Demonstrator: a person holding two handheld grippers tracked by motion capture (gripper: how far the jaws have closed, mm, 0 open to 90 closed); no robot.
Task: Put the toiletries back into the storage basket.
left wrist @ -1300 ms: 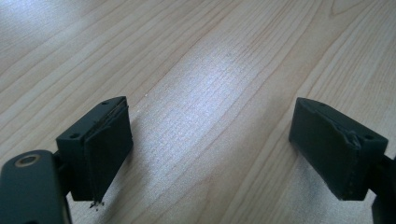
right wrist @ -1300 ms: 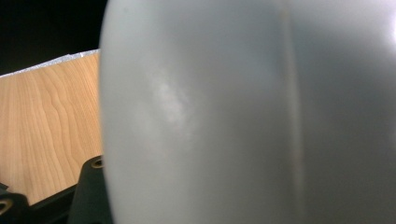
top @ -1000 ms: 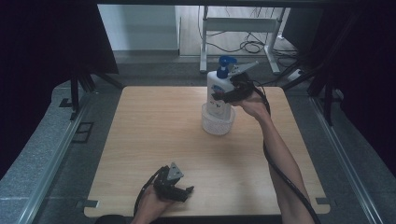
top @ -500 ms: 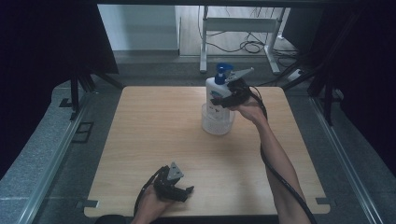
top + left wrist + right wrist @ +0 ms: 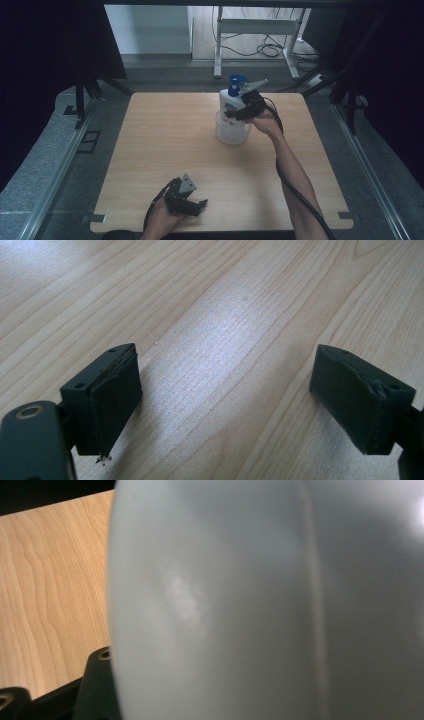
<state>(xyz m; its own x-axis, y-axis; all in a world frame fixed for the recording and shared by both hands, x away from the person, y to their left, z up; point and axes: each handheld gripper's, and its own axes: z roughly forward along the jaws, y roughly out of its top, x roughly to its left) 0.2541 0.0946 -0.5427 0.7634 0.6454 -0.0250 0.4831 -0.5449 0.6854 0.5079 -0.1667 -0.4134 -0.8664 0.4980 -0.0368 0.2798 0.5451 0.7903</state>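
Wooden counter (image 5: 165, 140) with a white pump bottle (image 5: 229, 100) standing in a clear cup (image 5: 231, 134).
Right gripper (image 5: 239, 111) jaws clamp the bottle's body; left gripper (image 5: 192, 206) rests near the counter's front edge, jaws wide apart, holding nothing.

The left gripper (image 5: 192, 206) rests low at the near edge, held in the left hand (image 5: 161, 217), with its jaws wide apart. The right arm (image 5: 292, 172) reaches forward, and the right gripper (image 5: 239, 109) is raised with its jaws clamped on something.
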